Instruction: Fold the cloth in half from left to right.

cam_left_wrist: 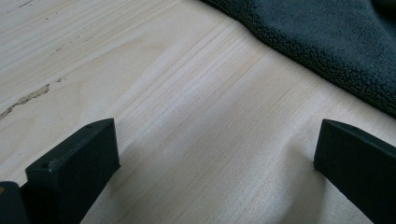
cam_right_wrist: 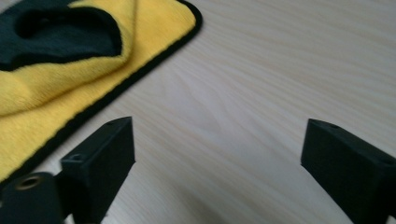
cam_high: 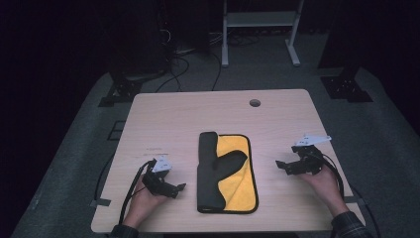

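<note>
Between 2 empty, wide-open grippers, left gripper (cam_high: 174, 188) and right gripper (cam_high: 285, 167), lies 1 cloth (cam_high: 233, 171).

One cloth (cam_high: 233, 173) (yellow, dark-backed), two claws.

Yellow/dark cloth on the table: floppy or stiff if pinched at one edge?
Likely floppy: the cloth lies folded over itself, soft creases showing. Its fleecy pile probably grips rather than slips. Lifted by one edge, it would likely unfold and drape, so both open hand-held grippers may help.
</note>
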The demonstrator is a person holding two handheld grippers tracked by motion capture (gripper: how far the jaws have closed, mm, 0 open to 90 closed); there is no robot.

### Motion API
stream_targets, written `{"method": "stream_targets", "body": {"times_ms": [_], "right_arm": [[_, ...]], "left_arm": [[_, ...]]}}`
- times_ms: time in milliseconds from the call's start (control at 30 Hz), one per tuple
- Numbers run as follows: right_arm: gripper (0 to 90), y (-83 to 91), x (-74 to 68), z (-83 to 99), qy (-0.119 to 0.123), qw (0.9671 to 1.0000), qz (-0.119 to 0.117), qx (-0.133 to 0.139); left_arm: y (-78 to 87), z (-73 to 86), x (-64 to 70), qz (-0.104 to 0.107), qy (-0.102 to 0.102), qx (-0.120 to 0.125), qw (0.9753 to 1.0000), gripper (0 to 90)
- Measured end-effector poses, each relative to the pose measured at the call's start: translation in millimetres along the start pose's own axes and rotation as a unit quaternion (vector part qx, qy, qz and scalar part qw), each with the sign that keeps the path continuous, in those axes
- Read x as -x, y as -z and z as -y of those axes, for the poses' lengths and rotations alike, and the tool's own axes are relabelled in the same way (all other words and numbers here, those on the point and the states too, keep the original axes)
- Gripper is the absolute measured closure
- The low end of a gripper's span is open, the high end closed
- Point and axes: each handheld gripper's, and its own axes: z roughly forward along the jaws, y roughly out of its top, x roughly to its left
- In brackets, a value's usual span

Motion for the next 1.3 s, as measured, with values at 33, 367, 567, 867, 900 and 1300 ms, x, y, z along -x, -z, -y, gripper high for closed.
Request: {"method": "stream_targets", "body": {"times_ms": [33, 367, 567, 867, 900, 1300], "right_arm": [[12.4, -0.5, -2.0, -2.9, 0.003, 1.0, -0.004, 0.004], [20.9, -15.5, -23.7, -30.0, 0.031, 0.9974, -0.062, 0.018], [27.9, -29.8, -42.1, -44.4, 0.055, 0.9939, -0.093, 0.022], [35.7, -48.1, -63.5, -61.8, 0.076, 0.9879, -0.133, 0.027], [37.5, -49.6, -66.3, -63.9, 0.076, 0.9873, -0.136, 0.031], [49.8, -75.6, -101.5, -82.8, 0.112, 0.9788, -0.169, 0.032]], "left_arm": [[0.1, -0.1, -0.2, 0.0, -0.002, -0.001, 1.0, 0.0], [0.1, 0.0, 0.0, 0.001, 0.0, -0.001, 1.0, 0.0], [0.1, 0.0, 0.0, 0.001, 0.0, -0.001, 1.0, 0.0], [-0.1, 0.0, 0.0, 0.001, 0.001, 0.0, 1.0, 0.0], [-0.1, 0.0, 0.0, 0.001, 0.001, 0.0, 1.0, 0.0], [-0.2, -0.1, -0.1, 0.002, 0.001, 0.0, 1.0, 0.0]]}}
